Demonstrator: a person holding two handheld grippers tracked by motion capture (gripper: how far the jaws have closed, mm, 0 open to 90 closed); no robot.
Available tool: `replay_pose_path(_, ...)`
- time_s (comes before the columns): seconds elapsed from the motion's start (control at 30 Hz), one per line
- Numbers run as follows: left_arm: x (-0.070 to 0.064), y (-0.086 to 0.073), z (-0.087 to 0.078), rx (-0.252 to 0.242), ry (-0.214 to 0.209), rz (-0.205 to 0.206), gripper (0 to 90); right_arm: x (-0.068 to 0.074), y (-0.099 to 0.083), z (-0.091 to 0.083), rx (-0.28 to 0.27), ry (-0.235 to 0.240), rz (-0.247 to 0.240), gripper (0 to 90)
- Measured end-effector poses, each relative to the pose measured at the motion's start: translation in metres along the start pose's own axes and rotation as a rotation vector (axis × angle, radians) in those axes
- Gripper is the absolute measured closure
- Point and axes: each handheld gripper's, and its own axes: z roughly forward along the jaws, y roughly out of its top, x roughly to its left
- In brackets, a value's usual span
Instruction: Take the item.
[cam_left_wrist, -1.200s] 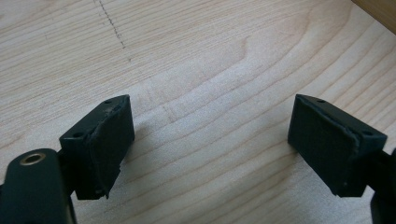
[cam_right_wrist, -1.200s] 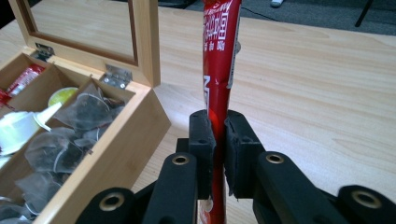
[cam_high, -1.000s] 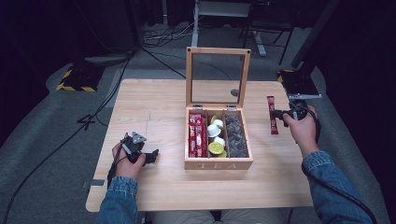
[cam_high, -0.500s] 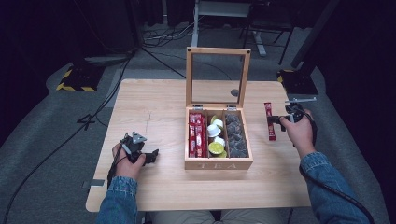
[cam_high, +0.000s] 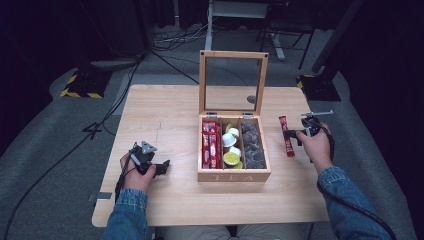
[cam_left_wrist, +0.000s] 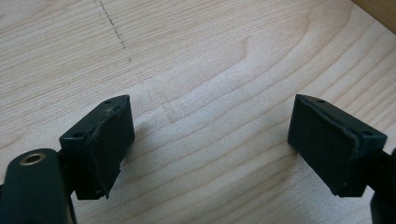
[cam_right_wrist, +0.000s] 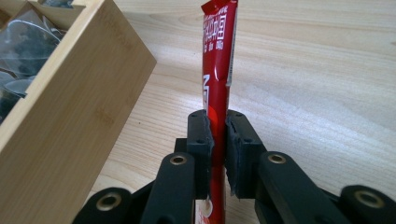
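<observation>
A wooden tea box (cam_high: 234, 175) with its glass lid up stands mid-table; it holds red stick packets (cam_high: 210, 144), white and lime pods (cam_high: 230, 150) and dark sachets (cam_high: 252, 145). To the box's right, my right gripper (cam_high: 291, 134) is shut on a long red stick packet (cam_high: 286, 136) held above the table; in the right gripper view the packet (cam_right_wrist: 217, 88) stands clamped between the pads, the box wall (cam_right_wrist: 70, 112) at the left. My left gripper (cam_high: 161, 167) rests at the table's front left, open, with bare wood between its pads (cam_left_wrist: 112, 140).
The wooden table (cam_high: 170, 115) has free room left of the box and along the front. Cables (cam_high: 165, 45), a desk frame and yellow-black striped blocks (cam_high: 79, 85) lie on the grey floor beyond the far edge.
My right gripper has carried the red stick packet leftward, closer to the box's right side. The left gripper has stayed put.
</observation>
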Motion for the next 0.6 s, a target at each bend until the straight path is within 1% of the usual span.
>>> replay_pose_path(0.17, 0.000, 0.000, 0.000, -0.001, 0.003, -0.001, 14.9, 0.000, -0.004, 0.002, 0.007, -0.005, 0.004, 81.3)
replay_pose_path(0.33, 0.000, 0.000, 0.001, -0.004, 0.010, -0.009, 14.8, 0.000, -0.010, 0.004, 0.031, -0.015, 0.011, 81.2)
replay_pose_path(0.43, 0.000, 0.000, 0.001, -0.005, 0.013, -0.013, 14.9, 0.001, -0.012, 0.005, 0.037, -0.023, 0.013, 79.7)
replay_pose_path(0.47, 0.000, 0.001, 0.001, -0.004, 0.017, -0.012, 14.9, 0.001, -0.013, 0.005, 0.042, -0.029, 0.020, 77.8)
replay_pose_path(0.53, 0.000, 0.001, 0.001, -0.004, 0.019, -0.011, 14.8, 0.001, -0.013, 0.005, 0.050, -0.047, 0.025, 69.2)
replay_pose_path(0.6, 0.000, 0.001, 0.001, -0.004, 0.020, -0.013, 14.8, 0.001, -0.014, 0.004, 0.042, -0.055, 0.018, 62.4)
